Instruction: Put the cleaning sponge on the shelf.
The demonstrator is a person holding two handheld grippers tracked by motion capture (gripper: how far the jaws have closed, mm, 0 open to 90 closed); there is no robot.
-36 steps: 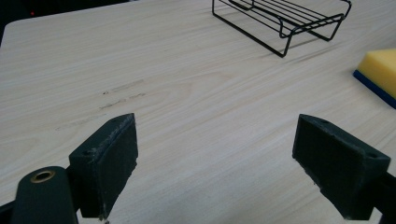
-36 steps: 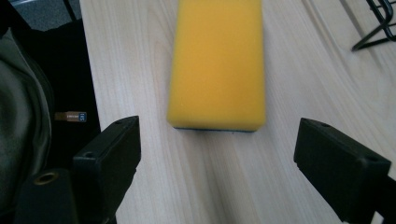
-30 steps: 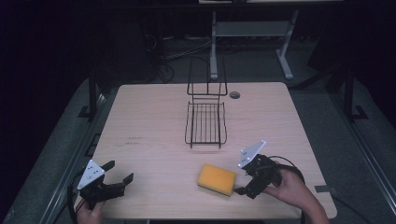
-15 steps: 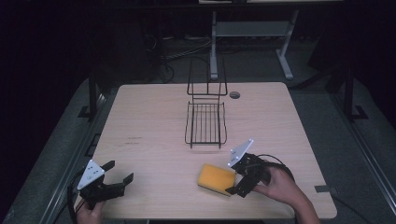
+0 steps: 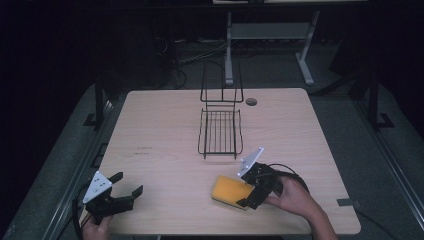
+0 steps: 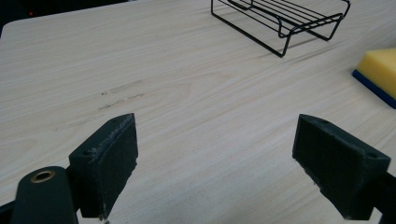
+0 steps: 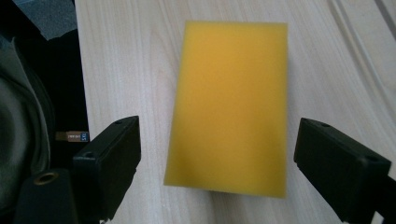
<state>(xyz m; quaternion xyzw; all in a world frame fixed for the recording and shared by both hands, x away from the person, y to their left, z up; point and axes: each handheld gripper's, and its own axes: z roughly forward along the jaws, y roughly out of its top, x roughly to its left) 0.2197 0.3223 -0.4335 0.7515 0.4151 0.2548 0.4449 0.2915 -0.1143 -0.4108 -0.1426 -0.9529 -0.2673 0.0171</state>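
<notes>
A yellow sponge (image 5: pixel 230 191) with a blue underside lies flat on the wooden table (image 5: pixel 165 125) near the front edge, right of centre. My right gripper (image 5: pixel 248 189) is open, its jaws on either side of the sponge's (image 7: pixel 230 105) near end without touching it. At the front left corner my left gripper (image 5: pixel 127 186) is open over bare wood. The left gripper view has the sponge (image 6: pixel 380 70) at the right edge. A black wire rack (image 5: pixel 220 131) stands at the table's middle, with an upright back.
The rack (image 6: pixel 280 21) lies ahead of my left gripper (image 6: pixel 215 172). A round cable hole (image 5: pixel 251 102) sits in the table behind the rack. Dark floor, cables and a metal stand (image 5: pixel 270 30) lie beyond the far edge. The table's left edge (image 7: pixel 79 70) is near the sponge in the right gripper view.
My right gripper has moved left toward the sponge until its jaws flank the sponge's end. The left gripper has stayed still.
</notes>
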